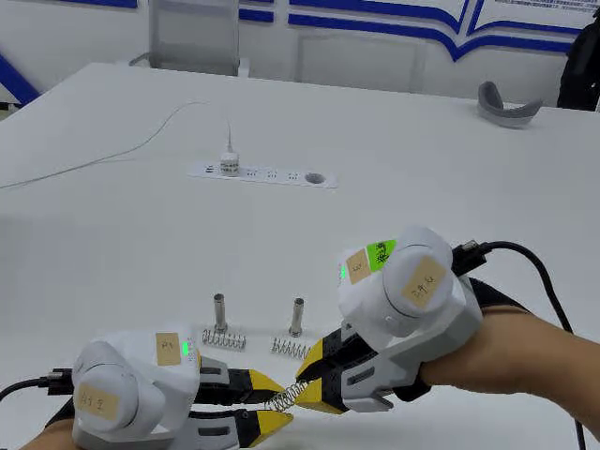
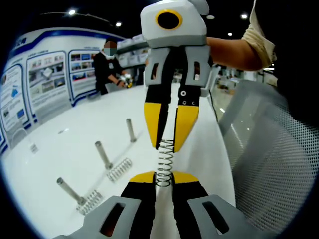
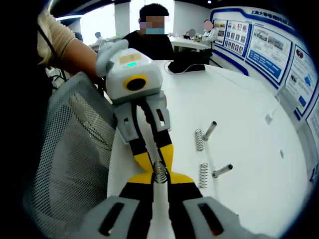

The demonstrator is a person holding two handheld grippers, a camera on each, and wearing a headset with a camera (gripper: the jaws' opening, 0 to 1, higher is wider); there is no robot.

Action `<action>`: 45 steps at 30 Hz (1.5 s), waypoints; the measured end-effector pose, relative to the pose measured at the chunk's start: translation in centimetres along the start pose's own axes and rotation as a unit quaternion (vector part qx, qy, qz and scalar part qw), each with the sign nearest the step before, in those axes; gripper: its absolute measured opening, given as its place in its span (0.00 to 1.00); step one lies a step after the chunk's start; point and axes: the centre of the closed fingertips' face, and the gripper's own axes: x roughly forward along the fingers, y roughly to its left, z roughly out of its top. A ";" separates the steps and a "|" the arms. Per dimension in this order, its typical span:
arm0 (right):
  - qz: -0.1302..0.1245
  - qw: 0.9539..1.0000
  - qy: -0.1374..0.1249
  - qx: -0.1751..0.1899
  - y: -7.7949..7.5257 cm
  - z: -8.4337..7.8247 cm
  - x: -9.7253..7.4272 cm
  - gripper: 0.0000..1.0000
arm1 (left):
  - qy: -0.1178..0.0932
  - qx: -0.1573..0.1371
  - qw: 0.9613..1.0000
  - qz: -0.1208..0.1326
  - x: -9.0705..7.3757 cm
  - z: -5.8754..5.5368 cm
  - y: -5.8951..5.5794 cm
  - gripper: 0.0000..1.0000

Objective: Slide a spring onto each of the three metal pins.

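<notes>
A small steel spring [image 1: 286,397] hangs in the air between my two grippers, low at the front of the white table. My left gripper [image 1: 270,405] is shut on one end of the spring [image 2: 164,167]. The right gripper [image 1: 307,389] pinches its other end [image 3: 158,172], coming in from the opposite side. Behind them stand two bare metal pins [image 1: 219,311] [image 1: 297,317], each with a loose spring [image 1: 224,338] [image 1: 290,349] lying at its foot. The left gripper view has three upright pins [image 2: 130,130] [image 2: 103,154] [image 2: 67,190] in a row.
A white power strip [image 1: 261,174] with a plugged adapter and a thin cable lies mid-table. A grey curved object [image 1: 506,105] rests at the far right. A mesh chair [image 2: 269,159] is close beside the table edge. People stand in the background.
</notes>
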 end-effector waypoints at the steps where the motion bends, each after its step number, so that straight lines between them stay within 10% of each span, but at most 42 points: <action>1: -0.001 1.000 -0.002 0.000 0.0 0.1 0.0 0.11 | 0.000 0.000 1.000 0.000 0.0 0.0 0.0 0.12; 20: -0.003 0.999 -0.040 -0.003 0.1 2.5 0.9 0.11 | -0.002 -0.002 1.000 0.002 0.0 0.1 0.0 0.12; 45: -0.028 0.999 -0.035 0.011 -1.6 1.5 -0.6 0.11 | -0.019 -0.035 0.999 0.030 -0.9 0.1 1.6 0.24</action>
